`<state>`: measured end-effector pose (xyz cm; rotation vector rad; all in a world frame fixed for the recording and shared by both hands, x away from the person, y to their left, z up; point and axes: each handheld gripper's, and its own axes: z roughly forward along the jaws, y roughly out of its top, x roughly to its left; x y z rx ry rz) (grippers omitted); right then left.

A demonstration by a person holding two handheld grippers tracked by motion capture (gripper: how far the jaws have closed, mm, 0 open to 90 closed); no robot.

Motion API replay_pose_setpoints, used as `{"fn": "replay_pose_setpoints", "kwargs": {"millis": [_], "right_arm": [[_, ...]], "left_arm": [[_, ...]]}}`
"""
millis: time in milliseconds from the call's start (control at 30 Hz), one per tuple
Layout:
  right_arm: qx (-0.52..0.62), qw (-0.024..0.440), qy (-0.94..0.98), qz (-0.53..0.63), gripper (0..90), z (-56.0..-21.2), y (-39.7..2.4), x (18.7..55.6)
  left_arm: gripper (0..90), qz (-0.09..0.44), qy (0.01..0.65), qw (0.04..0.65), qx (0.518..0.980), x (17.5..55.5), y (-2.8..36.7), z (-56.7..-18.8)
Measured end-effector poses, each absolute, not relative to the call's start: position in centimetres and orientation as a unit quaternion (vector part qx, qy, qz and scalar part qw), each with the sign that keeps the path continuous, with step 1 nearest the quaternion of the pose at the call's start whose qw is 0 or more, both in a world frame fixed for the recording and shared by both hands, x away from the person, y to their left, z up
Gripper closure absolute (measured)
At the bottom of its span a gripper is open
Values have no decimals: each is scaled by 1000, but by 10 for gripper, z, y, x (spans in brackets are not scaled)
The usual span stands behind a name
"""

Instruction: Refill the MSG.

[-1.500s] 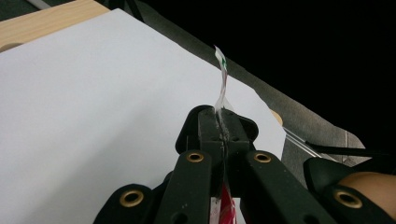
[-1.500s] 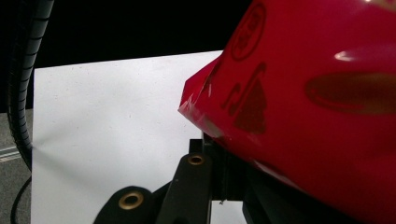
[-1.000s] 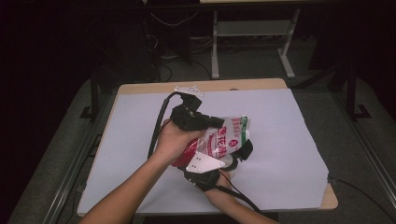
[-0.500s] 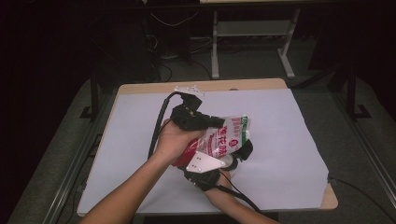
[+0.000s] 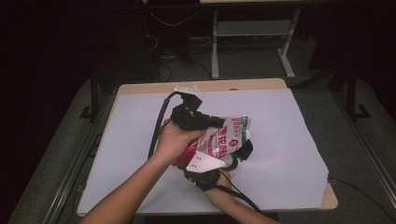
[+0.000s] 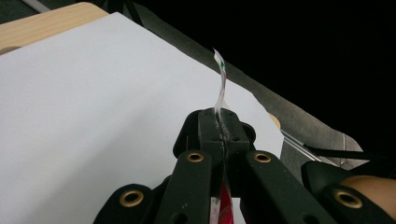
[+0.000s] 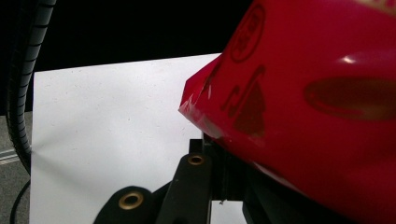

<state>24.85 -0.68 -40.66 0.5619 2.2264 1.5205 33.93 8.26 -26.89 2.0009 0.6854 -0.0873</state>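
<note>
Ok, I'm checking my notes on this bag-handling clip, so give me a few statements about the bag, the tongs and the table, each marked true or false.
1. The left tongs are clamped on a thin edge of the red and white bag. True.
2. The bag lies flat and untouched on the table. False: both tongs hold it above the white sheet.
3. The right tongs are at the bag's red part. True.
4. The sheet covering the table is blue. False: it is white.
5. A small clear plastic item lies at the table's far edge. True.
</note>
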Motion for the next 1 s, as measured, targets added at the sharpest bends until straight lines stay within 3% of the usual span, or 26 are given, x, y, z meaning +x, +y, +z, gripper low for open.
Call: {"fn": "replay_pose_setpoints", "kwargs": {"millis": [1000], "right_arm": [[199, 194, 795, 539, 899, -407, -7, 249]], "left_arm": [[900, -37, 282, 491, 823, 340, 84, -269]]}}
